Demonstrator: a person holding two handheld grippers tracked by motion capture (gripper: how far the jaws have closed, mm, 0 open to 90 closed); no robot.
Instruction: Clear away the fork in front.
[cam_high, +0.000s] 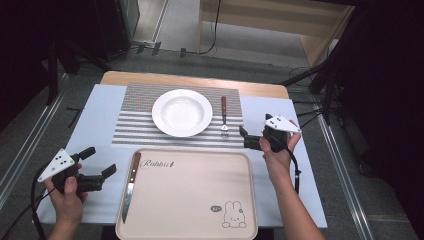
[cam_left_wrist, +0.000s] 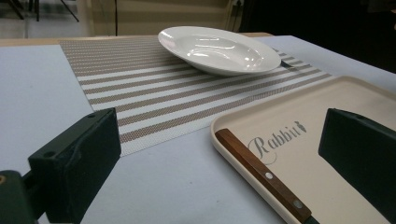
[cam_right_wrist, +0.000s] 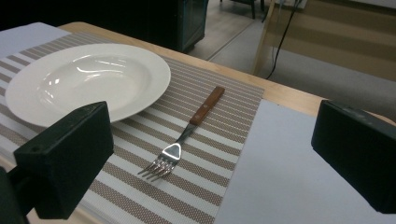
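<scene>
From above, my left gripper (cam_high: 102, 175) hovered wide open and empty beside the wooden-handled steel knife (cam_high: 129, 188) on the cream plastic tray (cam_high: 200, 200). My right gripper (cam_high: 246, 136), also open and empty, hovered near the wooden-handled fork (cam_high: 224, 116). In the left gripper view, the knife handle (cam_left_wrist: 264, 175) lay between my jaws. In the right gripper view, the fork (cam_right_wrist: 184, 133) lay on the striped placemat (cam_right_wrist: 205, 158), beside the white round plate (cam_right_wrist: 84, 84).

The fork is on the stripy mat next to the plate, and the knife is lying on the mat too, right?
Not quite. The knife lies on the tray, along its left edge, as the high view shows. The fork is indeed on the stripy mat beside the plate.
</scene>
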